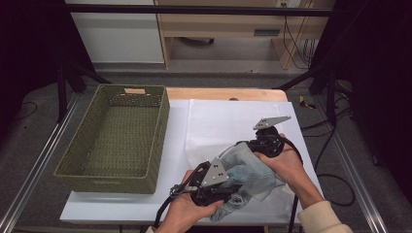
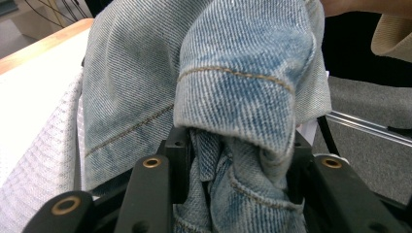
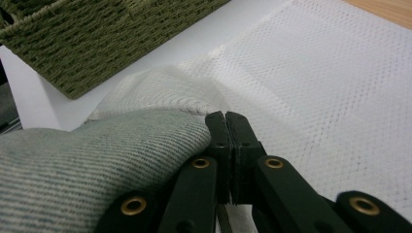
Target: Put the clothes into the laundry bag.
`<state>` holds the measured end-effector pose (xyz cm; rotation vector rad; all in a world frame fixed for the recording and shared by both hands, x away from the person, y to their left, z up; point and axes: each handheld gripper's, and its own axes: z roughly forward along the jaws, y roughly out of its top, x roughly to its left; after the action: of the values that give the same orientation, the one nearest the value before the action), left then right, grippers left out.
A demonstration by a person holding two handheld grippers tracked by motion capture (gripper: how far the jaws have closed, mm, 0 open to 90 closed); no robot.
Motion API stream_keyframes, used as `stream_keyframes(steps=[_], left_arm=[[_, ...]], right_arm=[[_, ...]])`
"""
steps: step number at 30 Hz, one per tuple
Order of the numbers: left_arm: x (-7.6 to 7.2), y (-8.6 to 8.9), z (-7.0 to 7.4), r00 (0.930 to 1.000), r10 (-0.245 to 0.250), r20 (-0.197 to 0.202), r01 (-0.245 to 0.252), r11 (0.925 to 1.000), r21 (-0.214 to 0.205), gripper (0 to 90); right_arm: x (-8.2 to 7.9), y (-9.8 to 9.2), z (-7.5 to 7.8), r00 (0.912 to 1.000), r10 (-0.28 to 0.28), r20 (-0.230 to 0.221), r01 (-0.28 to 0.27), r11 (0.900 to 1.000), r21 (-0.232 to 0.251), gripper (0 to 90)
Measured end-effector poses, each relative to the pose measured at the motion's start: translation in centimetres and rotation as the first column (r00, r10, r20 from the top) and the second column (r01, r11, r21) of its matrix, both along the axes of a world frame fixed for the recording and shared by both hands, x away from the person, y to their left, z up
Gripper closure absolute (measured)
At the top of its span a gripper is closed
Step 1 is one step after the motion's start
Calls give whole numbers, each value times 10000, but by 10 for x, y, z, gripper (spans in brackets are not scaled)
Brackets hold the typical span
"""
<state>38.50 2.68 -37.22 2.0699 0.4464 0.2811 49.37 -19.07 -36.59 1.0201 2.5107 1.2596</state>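
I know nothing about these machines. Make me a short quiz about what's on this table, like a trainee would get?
1. True or false: the green basket holds the jeans.
2. What do the left tongs grip?
3. The right tongs are: A wide open, B closed.

Key: 1 false, the jeans lie on the white cloth; 2 a bunched fold of the jeans; 3 B.

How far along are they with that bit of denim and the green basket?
Early days. The denim garment is bunched up off the white cloth, clamped in the left gripper; the right gripper is pinched shut beside it. Still left, probably: carrying it across to the basket, which holds nothing yet.
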Motion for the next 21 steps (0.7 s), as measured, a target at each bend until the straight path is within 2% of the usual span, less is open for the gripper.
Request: stream_keyframes(steps=[11,12,13,14,17,21], left_arm=[[-2,0,1,10000,-75,38,75,9999,105,588],[-3,-1,2,9999,-136,25,136,9998,172,588],[-5,-4,1,9992,-390,-73,390,9992,55,588],[-5,-4,1,9992,-390,-73,390,9992,55,588],[-2,-9,-5,9994,-352,-33,353,9988,339,588],[3,-10,-11,9993,-268,-277,277,9990,339,589]], right_arm=[[1,1,0,10000,-6,32,6,10000,-19,893],[1,1,0,10000,-6,32,6,10000,-19,893],[1,1,1,10000,-41,0,41,10000,13,893],[1,1,1,10000,-41,0,41,10000,13,893],[0,1,4,9999,-53,121,52,10000,29,894],[-1,2,5,9998,-49,211,48,10000,25,893]])
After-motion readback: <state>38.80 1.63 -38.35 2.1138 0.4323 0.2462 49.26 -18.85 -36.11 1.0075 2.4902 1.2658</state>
